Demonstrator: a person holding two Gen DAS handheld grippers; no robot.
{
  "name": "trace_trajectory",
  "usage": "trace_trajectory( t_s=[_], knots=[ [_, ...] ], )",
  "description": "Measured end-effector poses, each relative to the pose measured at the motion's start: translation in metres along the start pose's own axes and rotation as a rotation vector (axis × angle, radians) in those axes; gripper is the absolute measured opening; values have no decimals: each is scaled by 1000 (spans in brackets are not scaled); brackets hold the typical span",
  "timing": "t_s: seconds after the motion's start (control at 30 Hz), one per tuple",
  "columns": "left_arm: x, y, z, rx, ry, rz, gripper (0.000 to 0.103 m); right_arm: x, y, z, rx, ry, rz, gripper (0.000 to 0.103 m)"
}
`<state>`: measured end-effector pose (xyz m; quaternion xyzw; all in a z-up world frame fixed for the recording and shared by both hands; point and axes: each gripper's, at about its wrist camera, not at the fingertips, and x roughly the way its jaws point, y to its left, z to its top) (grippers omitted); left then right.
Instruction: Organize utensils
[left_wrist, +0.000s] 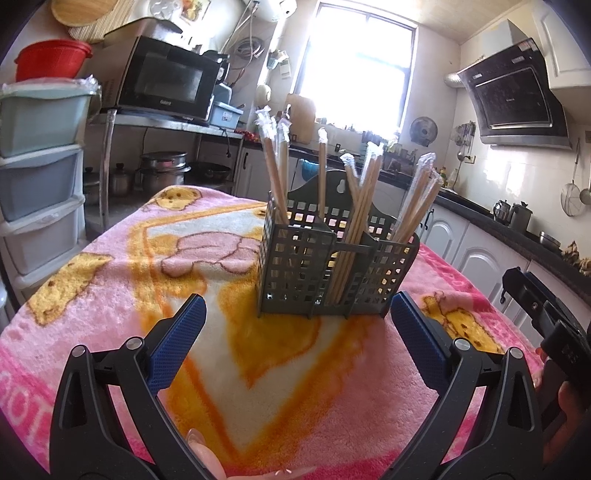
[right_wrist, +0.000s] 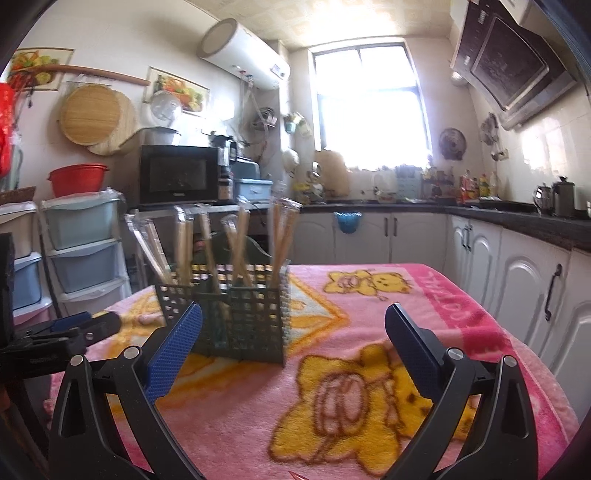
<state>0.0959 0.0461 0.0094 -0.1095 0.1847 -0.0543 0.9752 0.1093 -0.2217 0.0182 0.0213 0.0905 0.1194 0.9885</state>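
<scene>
Dark green perforated utensil caddy (left_wrist: 332, 266) stands upright mid-table on a pink cartoon-print blanket (left_wrist: 110, 288). Grid-holed walls, several compartments, arched back panel with a keyhole slot. Plastic-wrapped wooden chopsticks (left_wrist: 362, 206) stand in bundles, leaning outward in different compartments. Left gripper (left_wrist: 297, 306) spread wide, empty, just short of the caddy. Right gripper (right_wrist: 293, 319) also spread, empty, caddy ahead to its left.

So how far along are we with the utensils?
Looks nearly done: wrapped chopsticks stand in the caddy on the blanket, spread across its compartments. Nothing is in hand; the left tool and right tool are both open and empty. No loose utensils show on the blanket.
</scene>
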Motion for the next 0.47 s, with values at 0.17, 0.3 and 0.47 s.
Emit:
trace_trajectory(
  t_s=[0.17,0.3,0.47],
  knots=[
    [0,16,5,-54,39,26,93,12,-38,6,81,67,-90,96],
    [-3,38,18,-64,62,111,93,26,-75,9,82,142,-228,96],
    [37,100,31,-80,248,314,93,88,-136,-1,67,466,-372,96]
  ],
)
